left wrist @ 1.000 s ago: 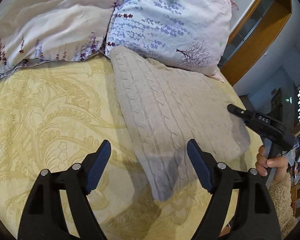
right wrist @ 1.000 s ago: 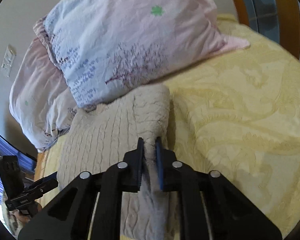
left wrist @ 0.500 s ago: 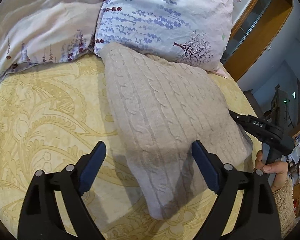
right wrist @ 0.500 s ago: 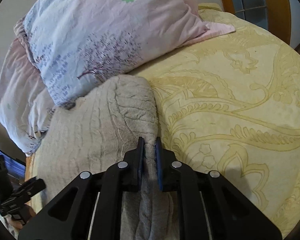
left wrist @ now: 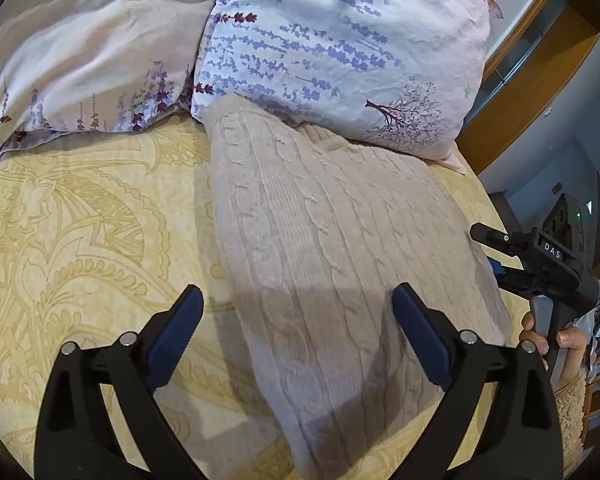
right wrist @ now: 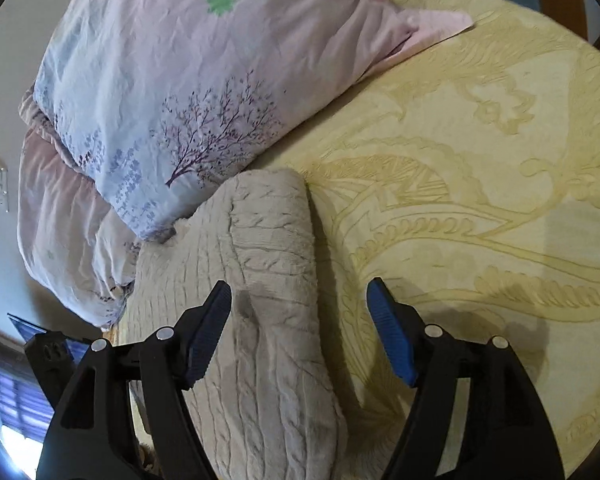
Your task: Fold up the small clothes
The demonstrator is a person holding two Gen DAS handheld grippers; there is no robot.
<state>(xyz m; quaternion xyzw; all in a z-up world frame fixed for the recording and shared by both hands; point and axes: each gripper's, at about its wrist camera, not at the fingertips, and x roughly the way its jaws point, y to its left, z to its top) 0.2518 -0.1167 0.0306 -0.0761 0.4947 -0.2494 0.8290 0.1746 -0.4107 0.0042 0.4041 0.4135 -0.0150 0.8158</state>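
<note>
**Now: both grippers open over the folded knit**

Right, the beige cable-knit sweater [left wrist: 332, 248] lies folded on the yellow patterned bedspread [left wrist: 80, 240], its far end tucked against the floral pillow [left wrist: 340, 48]. Its long axis runs from that pillow down toward the cameras, a narrow band.

The left gripper [left wrist: 296, 332] has just been opening and its jaws stand wide apart; the near part of the sweater lies beyond and between the blue pads [left wrist: 176, 336], but nothing presses on it. In the right wrist view, the right gripper [right wrist: 300, 328] has just been opening too: the rolled edge of the knit sits between its fingers, closer to the left pad, and is not pinched. That gripper also shows at the right edge of the left wrist view, a hand [left wrist: 556, 340] on its grip.

By my reading, the sweater's near end is what the next fold turns on, and the left gripper straddles it more squarely; the right sits on the long edge.
</note>
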